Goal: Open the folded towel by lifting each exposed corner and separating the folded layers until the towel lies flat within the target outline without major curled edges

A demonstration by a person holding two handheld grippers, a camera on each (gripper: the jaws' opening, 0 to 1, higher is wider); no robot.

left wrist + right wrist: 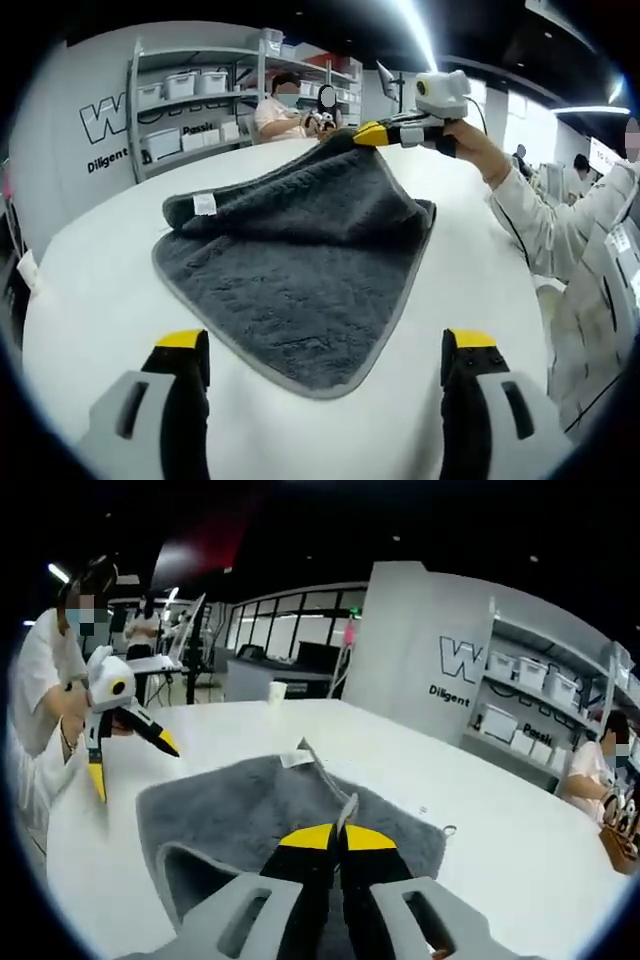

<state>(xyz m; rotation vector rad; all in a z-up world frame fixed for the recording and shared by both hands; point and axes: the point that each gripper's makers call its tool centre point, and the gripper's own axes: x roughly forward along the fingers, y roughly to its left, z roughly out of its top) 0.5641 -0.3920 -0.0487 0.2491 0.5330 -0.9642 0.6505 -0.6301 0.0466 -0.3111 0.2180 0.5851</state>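
We judge the unfolding about halfway: our right gripper (372, 133) pinches the towel (300, 260) corner aloft, our left gripper (325, 352) spread and empty, 1 fold left.

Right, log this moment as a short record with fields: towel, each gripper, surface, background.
towel: dark grey towel, partly folded, one corner lifted off the table, white label on the far folded edge
right gripper: right gripper shut on the towel's raised corner, held by a person's hand
left gripper: left gripper open, jaws spread above the near towel edge, holding nothing
surface: white table
background: shelving with white bins, a seated person behind the table
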